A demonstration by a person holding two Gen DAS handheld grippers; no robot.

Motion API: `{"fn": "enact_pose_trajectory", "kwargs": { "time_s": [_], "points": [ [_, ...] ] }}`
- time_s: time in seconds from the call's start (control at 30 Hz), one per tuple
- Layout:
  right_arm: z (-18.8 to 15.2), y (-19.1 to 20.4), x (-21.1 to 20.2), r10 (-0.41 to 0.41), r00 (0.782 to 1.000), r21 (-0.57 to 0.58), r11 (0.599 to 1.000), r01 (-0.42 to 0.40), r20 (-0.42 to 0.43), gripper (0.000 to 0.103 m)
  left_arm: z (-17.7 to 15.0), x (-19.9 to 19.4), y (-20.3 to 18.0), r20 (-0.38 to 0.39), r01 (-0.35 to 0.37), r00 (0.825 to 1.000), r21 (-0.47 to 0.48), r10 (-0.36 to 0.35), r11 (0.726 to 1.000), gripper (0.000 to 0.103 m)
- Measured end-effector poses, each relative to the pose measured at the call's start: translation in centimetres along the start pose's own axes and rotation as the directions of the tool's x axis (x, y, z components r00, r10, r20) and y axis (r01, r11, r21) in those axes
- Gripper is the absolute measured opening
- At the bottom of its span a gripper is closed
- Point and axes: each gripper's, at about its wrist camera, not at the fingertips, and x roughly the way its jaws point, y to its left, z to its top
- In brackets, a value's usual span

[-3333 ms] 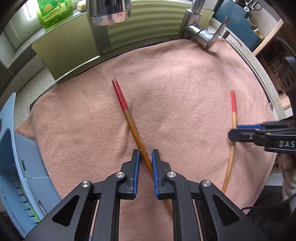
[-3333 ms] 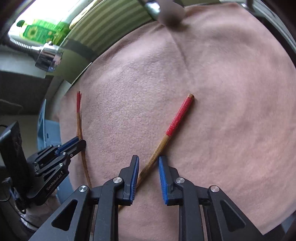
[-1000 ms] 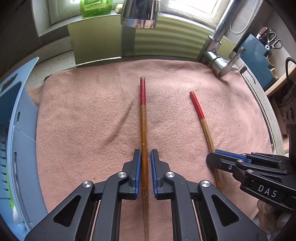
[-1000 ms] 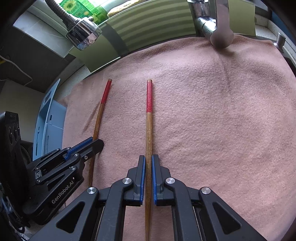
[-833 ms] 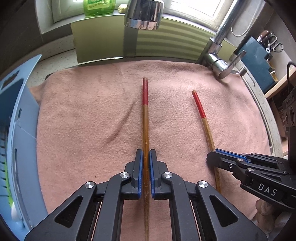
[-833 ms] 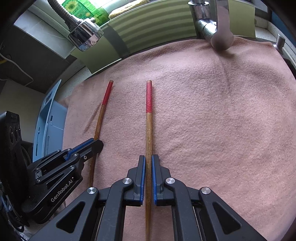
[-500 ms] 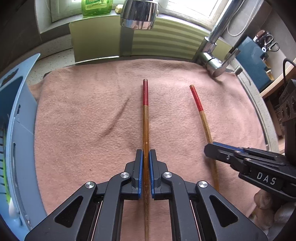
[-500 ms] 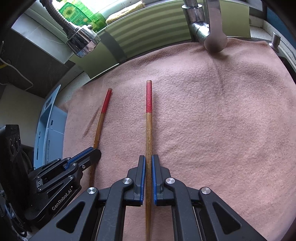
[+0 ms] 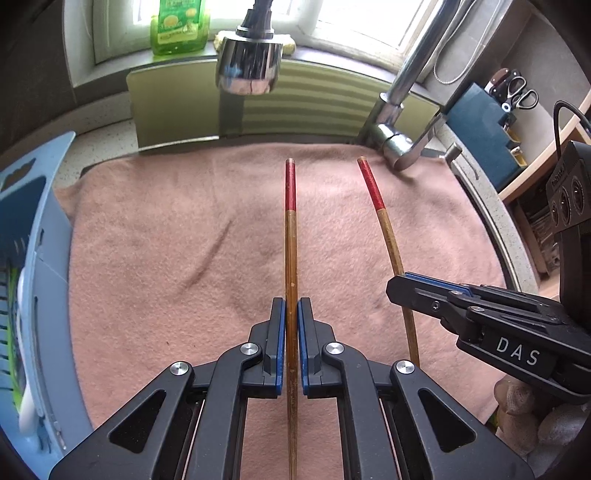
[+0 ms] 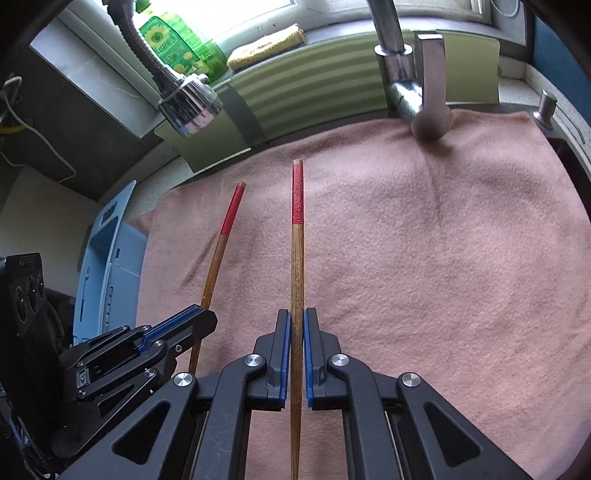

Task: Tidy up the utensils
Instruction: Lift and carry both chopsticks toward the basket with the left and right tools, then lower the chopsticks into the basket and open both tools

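Observation:
Two long wooden chopsticks with red tips lie over a pink towel (image 9: 166,240). My left gripper (image 9: 291,321) is shut on one chopstick (image 9: 290,236), which points straight ahead. My right gripper (image 10: 294,328) is shut on the other chopstick (image 10: 297,243). In the left wrist view the right gripper (image 9: 443,295) holds its chopstick (image 9: 384,225) just to the right, nearly parallel. In the right wrist view the left gripper (image 10: 177,328) and its chopstick (image 10: 221,243) show to the left. Both sticks appear lifted slightly off the towel.
A blue dish rack (image 9: 26,258) stands at the left edge. A chrome faucet (image 9: 399,122) and spray head (image 9: 249,70) hang over the back. A green striped mat (image 10: 325,88), a green soap bottle (image 9: 179,26) and a blue knife block (image 9: 484,125) sit behind.
Both grippers closed on their chopsticks and turned them from crossed angles to nearly parallel. Over the last second both have drawn back and up a little, with the sticks held.

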Motion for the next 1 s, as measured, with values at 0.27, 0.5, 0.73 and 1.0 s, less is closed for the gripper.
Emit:
{"fn": "enact_pose_trajectory", "kwargs": {
  "time_s": [0.27,0.5,0.73,1.0],
  "points": [
    [0.5,1.4,-1.4,0.019,0.999,-0.020,1.000,-0.018,0.029,0.006,0.4,-2.5,0.5,0.050,0.007,0.999,-0.002,-0.007,1.000,0.005],
    [1.0,5.2,-2.5,0.063,0.997,-0.066,0.996,-0.060,0.052,0.006,0.2,-5.8,2.3,0.111,-0.016,0.994,-0.026,0.019,1.000,0.005],
    [0.8,11.5,-2.1,0.145,0.989,-0.134,0.981,-0.139,0.035,0.006,-1.1,-10.2,6.4,0.174,-0.064,0.982,-0.092,0.079,0.994,0.005],
    [0.4,19.0,0.3,0.225,0.974,-0.190,0.955,-0.228,-0.040,0.006,-3.6,-12.7,12.7,0.184,-0.116,0.971,-0.196,0.153,0.974,0.005]
  ]
}}
